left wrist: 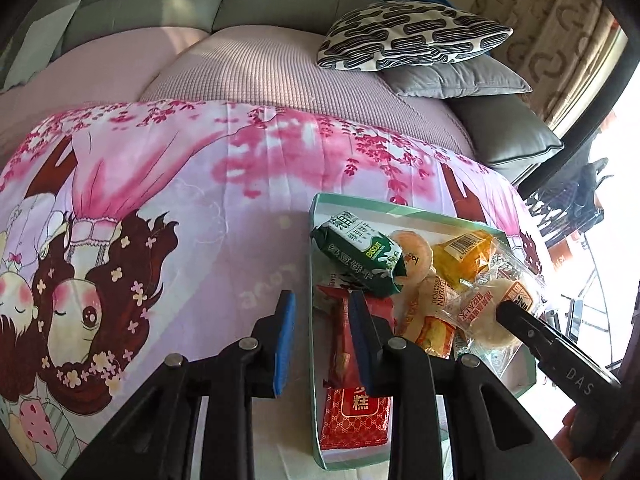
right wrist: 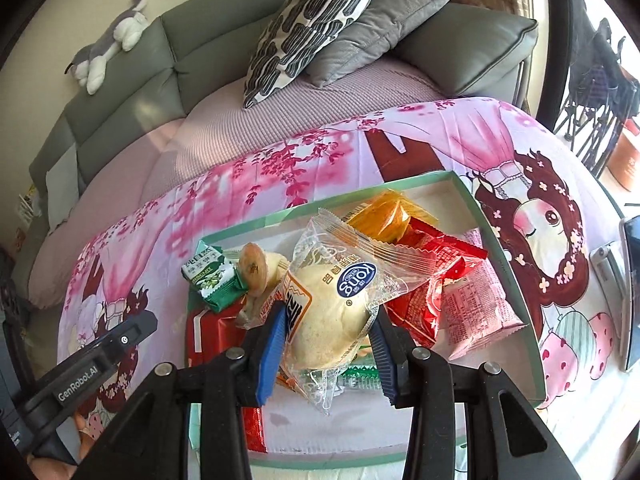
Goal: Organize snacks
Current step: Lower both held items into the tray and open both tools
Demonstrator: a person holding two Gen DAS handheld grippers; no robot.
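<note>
An open mint-green box [left wrist: 400, 210] [right wrist: 280, 216] on the cartoon-print cloth holds several wrapped snacks. My left gripper [left wrist: 320, 300] straddles the box's left wall, one blue pad outside and one inside over a red packet [left wrist: 356, 412], and is shut on that wall. My right gripper [right wrist: 326, 344] is shut on a clear-wrapped pale bun [right wrist: 332, 312] with a blue round logo, held above the pile. In the left wrist view this bun [left wrist: 492, 316] shows at the box's right side. A green biscuit pack [left wrist: 360, 256] [right wrist: 212, 280] and an orange pack [left wrist: 464, 256] [right wrist: 384, 216] lie in the box.
Red packets [right wrist: 432, 280] and a pink packet [right wrist: 480, 304] fill the box's right half. A phone [right wrist: 628, 280] lies on the cloth to the right. Behind the table stands a grey sofa with a patterned pillow [left wrist: 408, 36] [right wrist: 308, 28] and a plush toy [right wrist: 108, 40].
</note>
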